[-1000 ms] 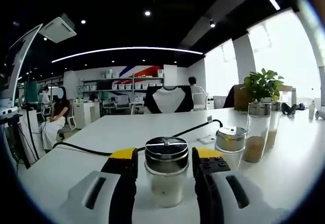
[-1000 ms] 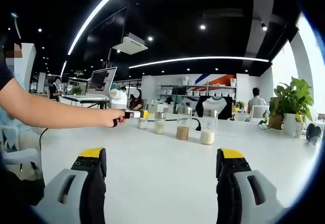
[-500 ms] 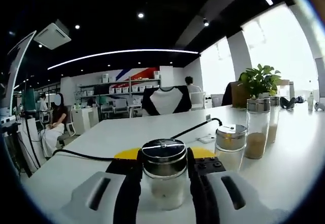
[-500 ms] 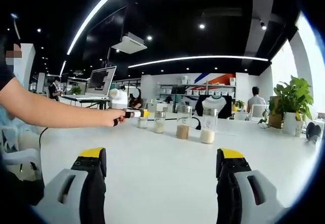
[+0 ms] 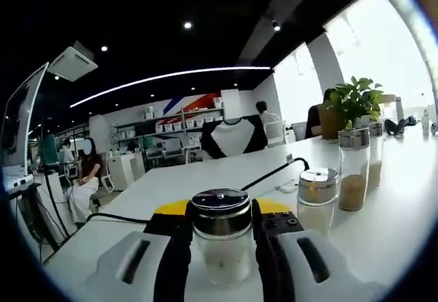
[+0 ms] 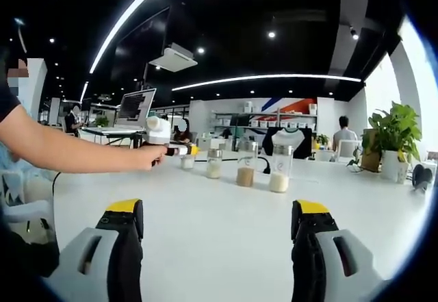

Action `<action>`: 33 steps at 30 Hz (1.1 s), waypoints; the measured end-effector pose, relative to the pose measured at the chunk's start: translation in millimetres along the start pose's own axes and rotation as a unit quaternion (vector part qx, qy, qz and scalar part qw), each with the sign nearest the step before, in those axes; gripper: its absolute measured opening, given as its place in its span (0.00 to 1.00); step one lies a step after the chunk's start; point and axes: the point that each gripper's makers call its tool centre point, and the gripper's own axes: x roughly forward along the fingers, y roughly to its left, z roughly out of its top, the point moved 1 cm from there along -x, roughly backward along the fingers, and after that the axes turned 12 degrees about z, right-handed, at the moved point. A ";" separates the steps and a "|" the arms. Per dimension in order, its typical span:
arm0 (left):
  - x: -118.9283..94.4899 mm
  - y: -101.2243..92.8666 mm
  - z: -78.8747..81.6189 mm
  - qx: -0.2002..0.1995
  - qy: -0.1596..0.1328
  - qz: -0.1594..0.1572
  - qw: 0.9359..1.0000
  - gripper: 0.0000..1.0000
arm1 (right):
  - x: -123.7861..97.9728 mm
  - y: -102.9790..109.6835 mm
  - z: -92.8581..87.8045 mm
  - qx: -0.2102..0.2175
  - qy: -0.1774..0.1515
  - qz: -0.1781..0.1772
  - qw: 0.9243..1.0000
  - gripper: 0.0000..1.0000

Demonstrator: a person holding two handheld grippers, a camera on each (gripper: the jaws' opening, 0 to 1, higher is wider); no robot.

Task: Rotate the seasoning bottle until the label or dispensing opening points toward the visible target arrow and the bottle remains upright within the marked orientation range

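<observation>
A short glass seasoning bottle (image 5: 220,244) with a metal lid and pale powder stands upright between my left gripper's (image 5: 222,210) yellow-tipped jaws, which are shut on its sides. From the right gripper view, a person's arm reaches in from the left holding that left gripper (image 6: 179,151) at the small bottle (image 6: 187,163), the leftmost of a row on the white table (image 6: 219,213). My right gripper (image 6: 217,228) hovers low over the table near its front, open with nothing between its jaws.
Beside the held bottle stand a short jar (image 5: 316,189) and two tall bottles (image 5: 354,168). A black cable (image 5: 270,173) crosses the table behind. A potted plant (image 5: 352,100) sits at the right. Other bottles (image 6: 246,167) stand mid-table.
My left jaws closed from open onto the short bottle. Since then the left hand has risen and tilted slightly with the bottle in it. The right gripper has not moved.
</observation>
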 end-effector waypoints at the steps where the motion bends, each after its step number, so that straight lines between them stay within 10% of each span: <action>1: -1.1 -0.4 2.5 -0.001 -0.002 -0.002 1.000 0.35 | 0.1 0.0 -0.1 0.000 0.000 0.000 1.000 0.91; 33: -88.9 -54.4 52.1 -0.026 -0.018 -0.116 0.993 0.35 | 13.2 26.1 -0.9 -0.001 -0.003 0.029 1.000 0.90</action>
